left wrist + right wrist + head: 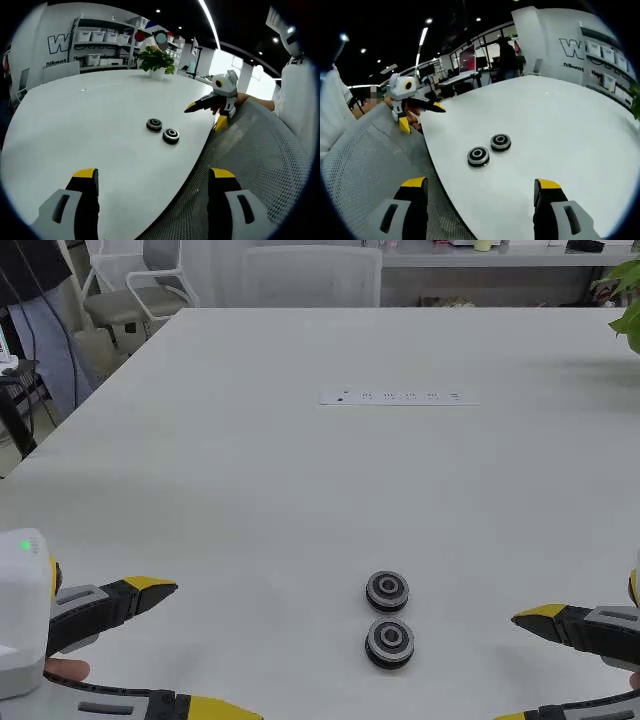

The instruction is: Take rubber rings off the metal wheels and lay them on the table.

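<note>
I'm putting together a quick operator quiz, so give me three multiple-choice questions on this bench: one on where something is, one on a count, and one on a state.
1. Where on the table do the metal wheels lie?
A) at the far edge
B) at the far left corner
C) near the near edge, between the left claw and the right claw

2. How many metal wheels are there?
A) one
B) two
C) four

3. How do the claws stand?
A) both open, holding nothing
B) both shut
C) left shut on a wheel

Answers:
1. C, the head view shows them low in the frame with a claw on each side.
2. B, two lie close together.
3. A, each gripper view shows its jaws spread wide.
</note>
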